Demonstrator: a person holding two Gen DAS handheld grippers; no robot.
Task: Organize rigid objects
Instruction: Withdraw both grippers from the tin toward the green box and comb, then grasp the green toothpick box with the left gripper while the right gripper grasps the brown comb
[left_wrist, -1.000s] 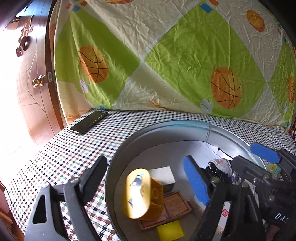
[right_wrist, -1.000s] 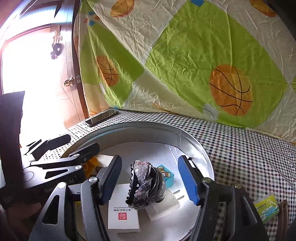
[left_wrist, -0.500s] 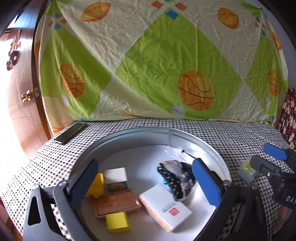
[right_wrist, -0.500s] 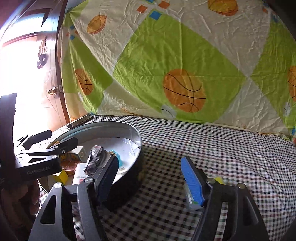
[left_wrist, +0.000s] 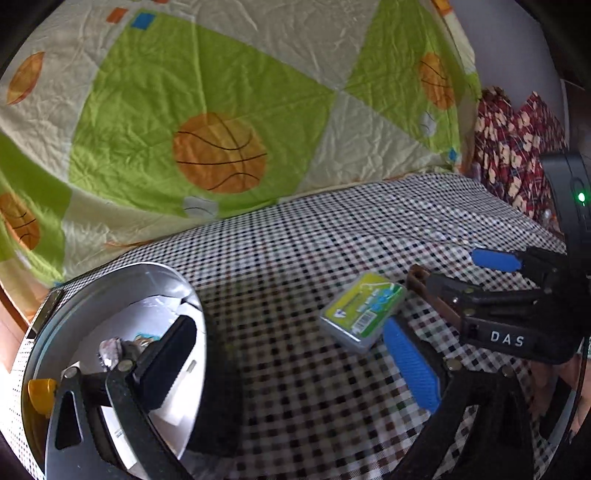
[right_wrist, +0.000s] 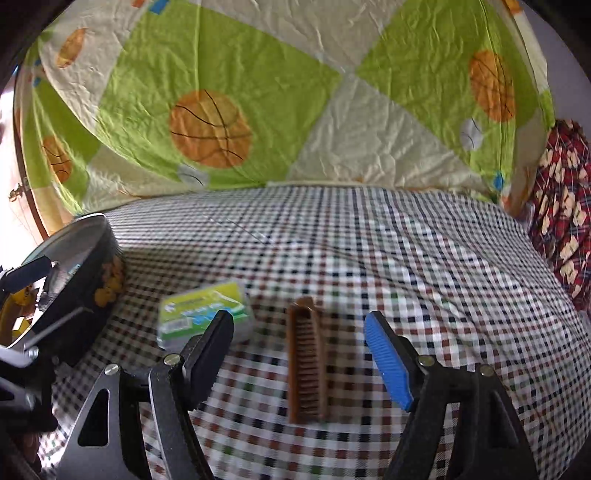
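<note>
A round metal tin (left_wrist: 122, 284) at the left holds a white box, a yellow toy (left_wrist: 41, 392) and a dark sparkly object (left_wrist: 118, 347). A clear case with a green and yellow label (left_wrist: 364, 309) lies on the checked cloth, with a brown comb (right_wrist: 306, 360) beside it. My left gripper (left_wrist: 291, 365) is open and empty, between the tin and the case. My right gripper (right_wrist: 306, 354) is open and empty, its jaws either side of the comb; it also shows in the left wrist view (left_wrist: 476, 273). The tin's dark outer wall shows in the right wrist view (right_wrist: 88, 280).
A checked cloth (right_wrist: 388, 251) covers the table. A basketball-print sheet (left_wrist: 221, 110) hangs behind. Red floral fabric (right_wrist: 561, 206) lies at the far right. A phone (left_wrist: 46, 308) lies behind the tin at the far left.
Both grippers have swung right, away from the tin and out over the cloth. The right gripper now straddles the comb. The left gripper now faces the labelled case.
</note>
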